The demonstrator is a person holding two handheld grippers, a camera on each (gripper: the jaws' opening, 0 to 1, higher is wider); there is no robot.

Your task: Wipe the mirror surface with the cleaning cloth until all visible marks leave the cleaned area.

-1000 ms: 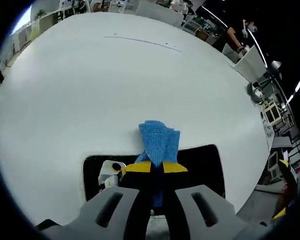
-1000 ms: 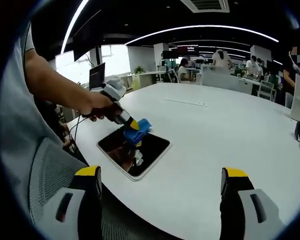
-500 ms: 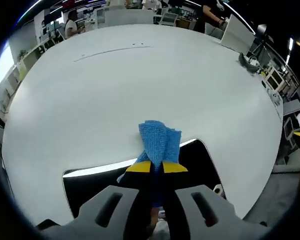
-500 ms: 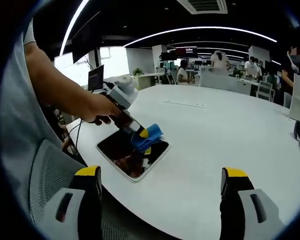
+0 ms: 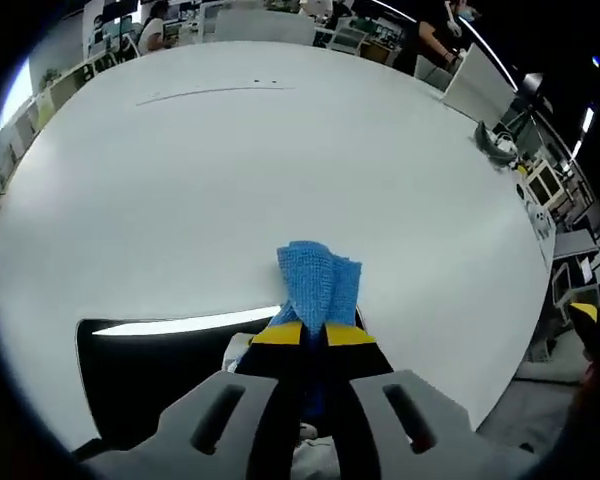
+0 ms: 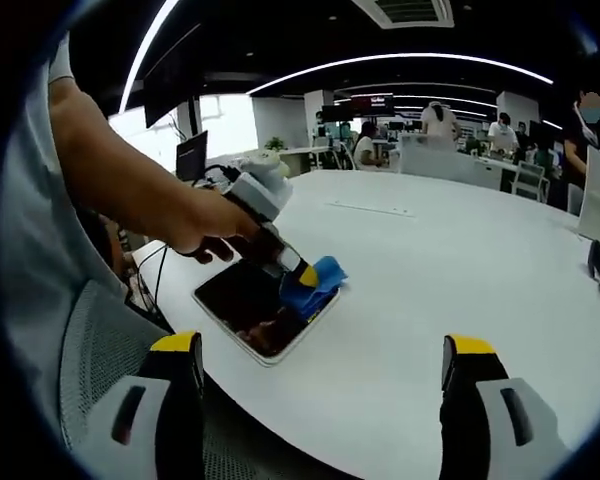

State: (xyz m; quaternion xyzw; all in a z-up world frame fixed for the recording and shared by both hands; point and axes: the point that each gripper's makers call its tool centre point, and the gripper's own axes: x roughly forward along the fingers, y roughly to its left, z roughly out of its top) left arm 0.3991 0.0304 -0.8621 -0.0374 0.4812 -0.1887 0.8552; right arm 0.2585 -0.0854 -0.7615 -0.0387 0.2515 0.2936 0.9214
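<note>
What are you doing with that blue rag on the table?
A person is cleaning a mirror that lies flat on the white table. The left gripper is shut on the blue cloth and presses it down at one edge of the mirror. The person's hand holds that gripper. The right gripper is open, holds nothing, and sits back from the mirror, near the table's edge.

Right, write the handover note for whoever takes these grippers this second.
Left gripper: shut on the blue cloth, pressing it at the far right edge of the mirror.
Right gripper: open, holding nothing, raised off the white table, facing the mirror.
Mirror lies flat near the table's edge.
Done: wiping is under way.
Left: marks cannot be judged from these views; check the glass, wipe again if needed, keep cloth and mirror in sight.
</note>
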